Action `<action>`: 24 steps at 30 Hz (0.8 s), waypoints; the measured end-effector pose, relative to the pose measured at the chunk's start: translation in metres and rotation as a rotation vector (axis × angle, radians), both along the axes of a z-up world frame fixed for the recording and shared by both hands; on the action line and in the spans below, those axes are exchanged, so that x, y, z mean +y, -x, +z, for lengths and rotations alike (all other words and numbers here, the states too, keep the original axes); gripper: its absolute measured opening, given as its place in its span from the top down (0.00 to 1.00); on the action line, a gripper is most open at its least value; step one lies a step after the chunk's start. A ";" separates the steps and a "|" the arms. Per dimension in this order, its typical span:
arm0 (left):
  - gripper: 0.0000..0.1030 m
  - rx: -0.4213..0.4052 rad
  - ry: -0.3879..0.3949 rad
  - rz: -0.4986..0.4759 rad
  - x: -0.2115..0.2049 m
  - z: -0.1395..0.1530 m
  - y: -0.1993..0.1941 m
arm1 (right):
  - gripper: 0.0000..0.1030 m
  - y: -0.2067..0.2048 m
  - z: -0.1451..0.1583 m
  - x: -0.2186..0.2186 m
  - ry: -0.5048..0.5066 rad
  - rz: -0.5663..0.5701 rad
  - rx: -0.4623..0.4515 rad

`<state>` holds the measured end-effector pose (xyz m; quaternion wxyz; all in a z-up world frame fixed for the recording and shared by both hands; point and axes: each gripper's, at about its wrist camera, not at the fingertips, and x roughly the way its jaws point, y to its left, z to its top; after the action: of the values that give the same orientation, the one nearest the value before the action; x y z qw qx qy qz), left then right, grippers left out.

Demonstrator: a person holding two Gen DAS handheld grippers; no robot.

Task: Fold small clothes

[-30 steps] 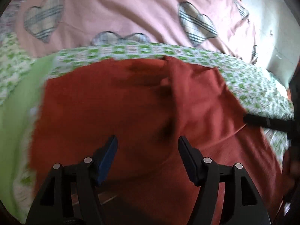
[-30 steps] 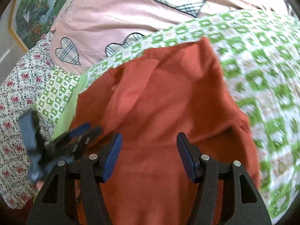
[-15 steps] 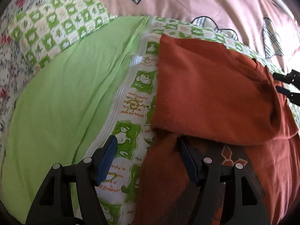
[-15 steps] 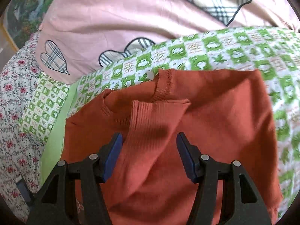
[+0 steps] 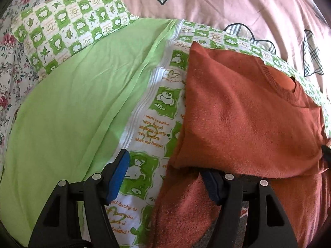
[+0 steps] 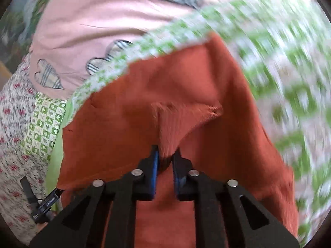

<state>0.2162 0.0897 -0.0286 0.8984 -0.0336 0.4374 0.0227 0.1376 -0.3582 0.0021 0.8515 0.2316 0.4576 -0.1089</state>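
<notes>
I see the sweater (image 5: 244, 111) lying on the sheet (image 5: 153, 124), folded over on itself. A pillow (image 5: 68, 26) sits to its left rear, and a quilt (image 5: 238, 2) lies behind both. My right gripper (image 6: 165, 159) is at the sweater's cuff (image 6: 186, 119); my left gripper (image 5: 165, 175) straddles its left edge.

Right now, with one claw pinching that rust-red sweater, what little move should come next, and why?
Probably the right gripper, shut on the sweater's ribbed sleeve cuff, should carry it across the sweater body and lay it flat. The left gripper is open at the folded edge, holding nothing.
</notes>
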 end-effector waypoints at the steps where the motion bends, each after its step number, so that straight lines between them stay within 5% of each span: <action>1: 0.34 -0.001 0.000 -0.001 0.000 0.001 0.000 | 0.67 0.003 0.000 -0.002 -0.022 -0.008 -0.018; 5: 0.34 -0.003 -0.020 -0.003 0.000 0.002 -0.002 | 0.45 0.002 0.006 -0.003 -0.055 -0.023 -0.052; 7: 0.34 0.000 -0.027 -0.004 -0.002 0.000 -0.003 | 0.44 -0.006 0.003 -0.001 -0.046 -0.018 -0.032; 8: 0.34 0.006 -0.031 -0.005 -0.004 -0.002 -0.005 | 0.45 -0.011 0.000 -0.001 -0.046 -0.013 -0.025; 11: 0.39 0.005 -0.032 -0.007 -0.003 -0.002 -0.008 | 0.91 -0.020 0.003 0.005 -0.019 0.026 -0.032; 16: 0.43 -0.001 -0.017 0.006 0.000 0.001 -0.016 | 0.91 -0.016 0.063 0.030 0.214 0.130 -0.217; 24: 0.48 0.013 0.027 0.017 0.007 -0.004 -0.017 | 0.85 -0.027 0.006 0.009 0.228 0.146 0.008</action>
<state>0.2329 0.0965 -0.0324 0.8947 -0.0491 0.4433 0.0248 0.1643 -0.3495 0.0080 0.8761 0.0991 0.4613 -0.0988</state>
